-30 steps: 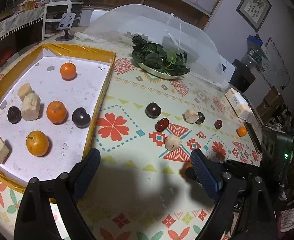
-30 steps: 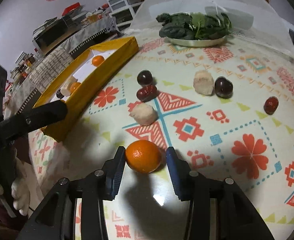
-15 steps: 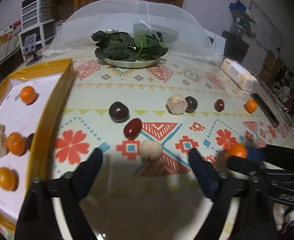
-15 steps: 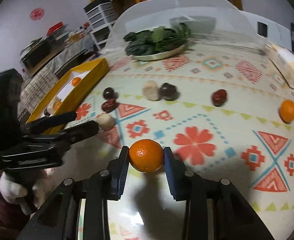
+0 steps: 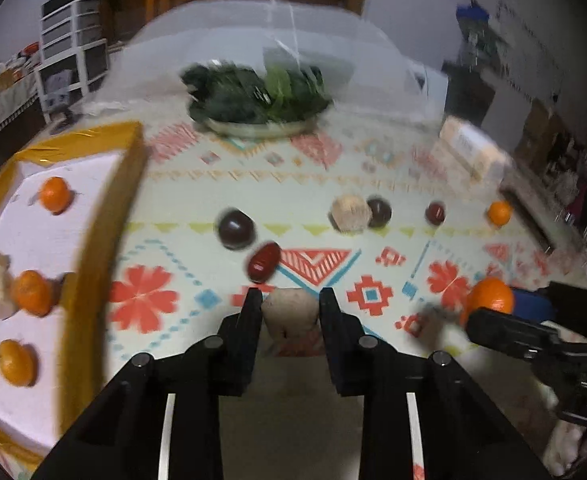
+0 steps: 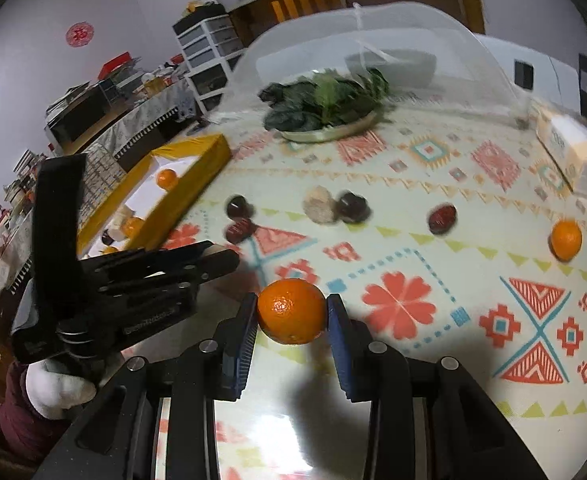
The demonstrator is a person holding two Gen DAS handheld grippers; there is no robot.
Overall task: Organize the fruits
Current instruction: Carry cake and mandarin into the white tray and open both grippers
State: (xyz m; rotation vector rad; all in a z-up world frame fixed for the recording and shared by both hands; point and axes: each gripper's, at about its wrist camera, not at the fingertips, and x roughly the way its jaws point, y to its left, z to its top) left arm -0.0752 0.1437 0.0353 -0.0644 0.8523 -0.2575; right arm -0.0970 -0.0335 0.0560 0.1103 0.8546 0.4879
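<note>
My left gripper (image 5: 289,300) is low over the patterned table, jaws closing, and both pads touch a pale round fruit (image 5: 289,314) between them. My right gripper (image 6: 292,312) is shut on an orange (image 6: 292,310), held clear above the table. That orange (image 5: 489,298) also shows at the right of the left wrist view. A yellow tray (image 5: 129,184) on the left holds oranges, pale chunks and dark fruits. Loose on the table lie a dark plum (image 5: 235,228), a red date (image 5: 264,262), a pale chunk (image 5: 349,213) and another orange (image 5: 499,213).
A plate of leafy greens (image 5: 253,128) stands at the back in front of a white mesh food cover (image 5: 333,48). A white box (image 5: 473,148) lies at the right edge. A gloved hand (image 6: 57,388) holds the left gripper (image 6: 221,258) at the table's near left.
The left gripper swung away from the tray toward the loose fruits and its jaws narrowed from wide apart onto the pale round fruit. The right gripper rose with the orange.
</note>
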